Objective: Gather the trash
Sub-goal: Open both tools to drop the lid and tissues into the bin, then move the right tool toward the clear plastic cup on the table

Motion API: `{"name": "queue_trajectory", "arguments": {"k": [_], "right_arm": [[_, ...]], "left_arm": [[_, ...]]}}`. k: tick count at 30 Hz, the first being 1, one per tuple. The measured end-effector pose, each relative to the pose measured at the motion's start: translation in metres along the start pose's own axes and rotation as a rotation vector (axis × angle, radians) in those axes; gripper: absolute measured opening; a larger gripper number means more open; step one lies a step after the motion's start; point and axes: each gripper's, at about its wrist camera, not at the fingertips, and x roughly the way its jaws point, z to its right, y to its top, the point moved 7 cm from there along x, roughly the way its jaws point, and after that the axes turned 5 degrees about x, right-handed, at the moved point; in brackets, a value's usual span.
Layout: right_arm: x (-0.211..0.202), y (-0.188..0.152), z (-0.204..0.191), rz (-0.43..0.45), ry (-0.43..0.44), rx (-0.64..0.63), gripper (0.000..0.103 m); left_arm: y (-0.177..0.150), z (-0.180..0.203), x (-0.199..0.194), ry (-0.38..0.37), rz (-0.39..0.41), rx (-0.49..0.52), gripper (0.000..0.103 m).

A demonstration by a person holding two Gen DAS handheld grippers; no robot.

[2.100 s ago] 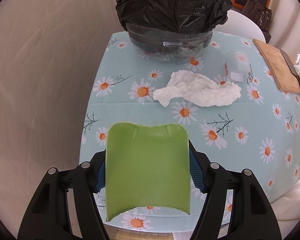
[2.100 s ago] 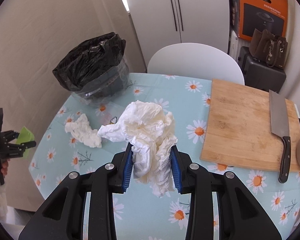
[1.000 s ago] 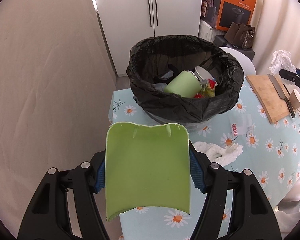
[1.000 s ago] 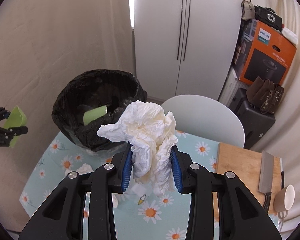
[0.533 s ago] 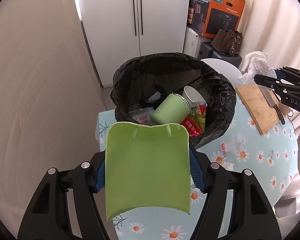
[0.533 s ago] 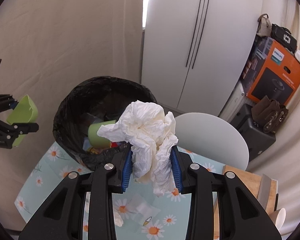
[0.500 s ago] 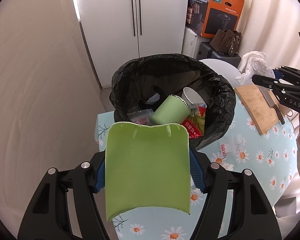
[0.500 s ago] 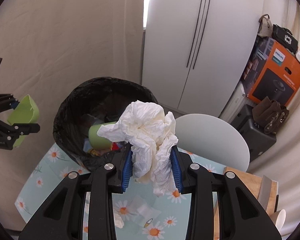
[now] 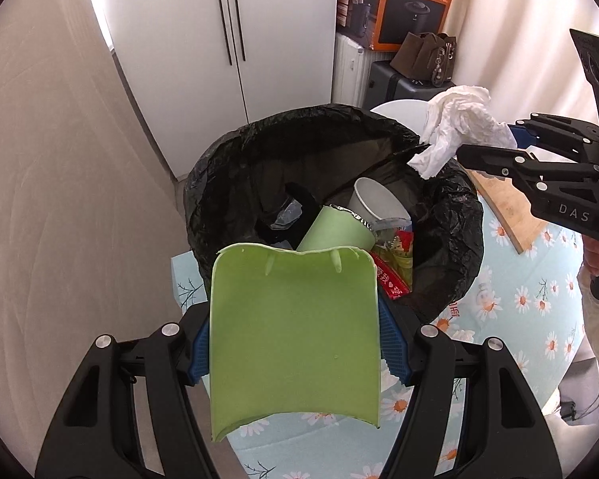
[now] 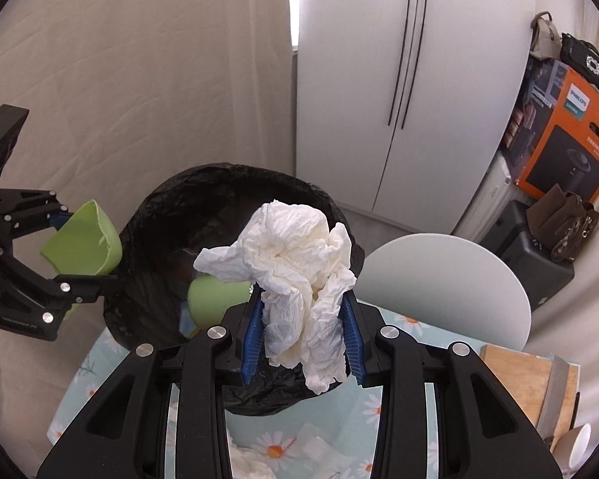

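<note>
A: What do the right tongs [image 10: 303,319] carry?
B: A crumpled white tissue wad [image 10: 295,267], pinched between the blue pads [image 10: 252,335], bulging above them and drooping below.

A: And behind it?
B: A bin lined with a black trash bag [image 10: 171,223], standing on the daisy-print bench [image 10: 403,411]. A pale green cup [image 10: 213,297] lies inside.

A: The other side?
B: At the picture's left, the left tongs [image 10: 82,251] clamp a torn green cup piece [image 10: 82,245] just beside the bag's rim.

A: Anything to the right?
B: A white chair back [image 10: 447,279], a wooden cutting board [image 10: 519,375] with a cleaver blade [image 10: 555,391], and an orange Philips box [image 10: 567,143].
</note>
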Motion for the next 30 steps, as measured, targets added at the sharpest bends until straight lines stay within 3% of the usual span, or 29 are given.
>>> {"name": "queue_trajectory", "arguments": {"k": [6,8,12,20,26,30], "right_arm": [[0.014,0.003,0.002,-0.011,-0.008,0.018,0.036],[0.015,0.001,0.004,0.004,-0.041,0.015,0.05],[0.011,-0.003,0.01,0.022,-0.03,0.054,0.065],[0.0,-0.008,0.022,0.051,-0.036,0.111,0.084],[-0.01,-0.021,0.023,0.06,-0.06,0.079,0.086],[-0.016,-0.036,0.024,0.049,-0.02,0.068,0.087]], "left_arm": [[0.014,0.005,0.014,-0.031,0.016,0.039,0.071],[0.018,0.008,0.015,-0.039,0.047,0.036,0.082],[0.02,0.006,0.013,-0.028,0.083,0.011,0.093],[0.004,0.005,0.004,0.01,0.067,-0.007,0.094],[-0.016,0.011,-0.012,0.036,0.1,-0.059,0.096],[-0.035,0.019,-0.019,0.038,0.092,-0.121,0.096]]}}
